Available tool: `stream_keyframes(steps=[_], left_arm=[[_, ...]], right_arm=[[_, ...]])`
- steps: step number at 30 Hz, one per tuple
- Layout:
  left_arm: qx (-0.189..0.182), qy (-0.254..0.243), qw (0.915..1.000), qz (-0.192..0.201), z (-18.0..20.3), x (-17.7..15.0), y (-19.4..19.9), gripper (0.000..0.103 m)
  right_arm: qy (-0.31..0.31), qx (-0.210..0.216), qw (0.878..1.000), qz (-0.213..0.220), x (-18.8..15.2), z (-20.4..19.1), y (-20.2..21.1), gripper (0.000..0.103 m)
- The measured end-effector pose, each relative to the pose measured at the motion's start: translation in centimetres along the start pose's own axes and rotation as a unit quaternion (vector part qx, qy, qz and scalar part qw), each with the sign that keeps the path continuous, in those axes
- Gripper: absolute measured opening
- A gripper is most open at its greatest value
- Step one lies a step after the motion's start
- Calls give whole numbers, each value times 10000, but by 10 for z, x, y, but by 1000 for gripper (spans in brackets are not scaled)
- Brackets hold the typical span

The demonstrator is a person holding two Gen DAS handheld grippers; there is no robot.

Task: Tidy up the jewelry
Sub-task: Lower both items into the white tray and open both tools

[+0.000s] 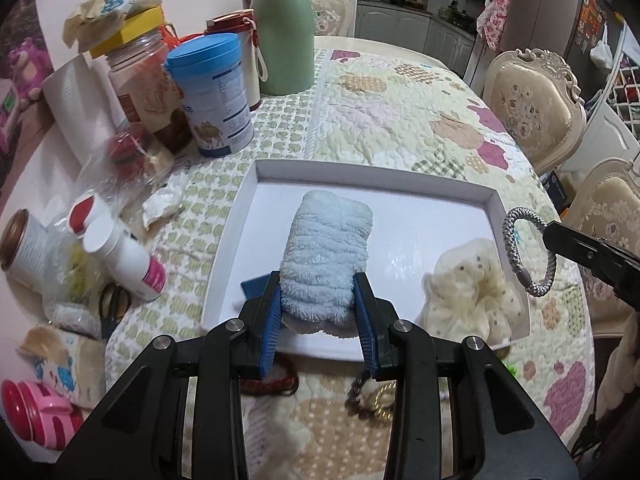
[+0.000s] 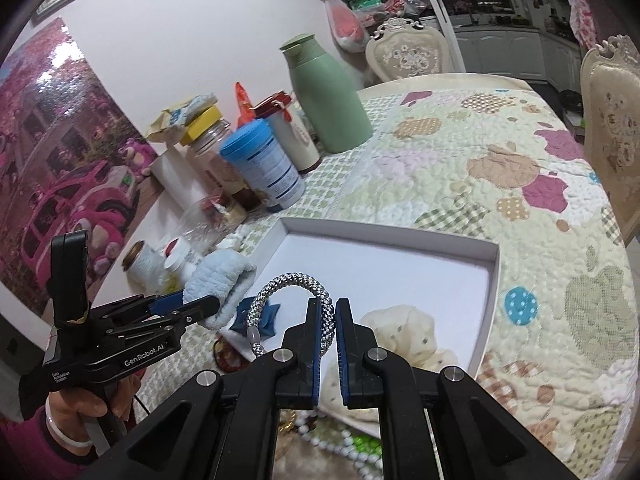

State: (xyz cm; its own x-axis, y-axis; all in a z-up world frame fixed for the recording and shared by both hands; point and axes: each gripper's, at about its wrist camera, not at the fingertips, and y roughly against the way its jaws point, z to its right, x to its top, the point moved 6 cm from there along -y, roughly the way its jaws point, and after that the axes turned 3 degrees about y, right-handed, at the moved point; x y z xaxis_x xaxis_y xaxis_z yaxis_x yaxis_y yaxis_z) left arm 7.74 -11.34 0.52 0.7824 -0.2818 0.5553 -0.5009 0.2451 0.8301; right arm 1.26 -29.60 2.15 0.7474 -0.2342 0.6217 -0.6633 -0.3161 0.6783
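Note:
My left gripper (image 1: 317, 292) is shut on a fluffy light-blue headband (image 1: 326, 256) and holds it over the white box (image 1: 372, 174). It also shows in the right wrist view (image 2: 224, 284), beside the box's left wall (image 2: 276, 240). My right gripper (image 2: 328, 312) is shut on a silver braided bracelet (image 2: 288, 292), held above the box; the bracelet also shows in the left wrist view (image 1: 528, 248). A cream dotted scrunchie (image 1: 472, 292) lies in the box's right part, and a dark blue piece (image 1: 256, 284) lies at its near left.
Jars, a blue-lidded can (image 1: 216, 96), a green flask (image 1: 284, 32) and bottles crowd the table's left. A red braided bracelet (image 1: 276, 384) and a dark beaded one (image 1: 360, 396) lie before the box. White and green beads (image 2: 340, 440) lie under my right gripper. Chairs stand at right.

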Motion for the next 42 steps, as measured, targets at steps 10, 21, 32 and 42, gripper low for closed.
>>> stream_keyframes(steps=[10,21,32,42], left_arm=[[-174,49,9996,-228,13,25,-43,33],[-336,156,9981,-483,21,40,-90,33],[-183,254,9974,-646,11,39,-119,33],[-82,328,9969,-716,5,37,-129,33]], right_arm=[[-217,-399,9989,-99,19,34,-32,6],[-543,-738,9953,-322,19,76,-72,6],[-636,-1263,9881,-608,9,110,-101,6],[-628,-1452,9847,-734,2,118,-113,6]])
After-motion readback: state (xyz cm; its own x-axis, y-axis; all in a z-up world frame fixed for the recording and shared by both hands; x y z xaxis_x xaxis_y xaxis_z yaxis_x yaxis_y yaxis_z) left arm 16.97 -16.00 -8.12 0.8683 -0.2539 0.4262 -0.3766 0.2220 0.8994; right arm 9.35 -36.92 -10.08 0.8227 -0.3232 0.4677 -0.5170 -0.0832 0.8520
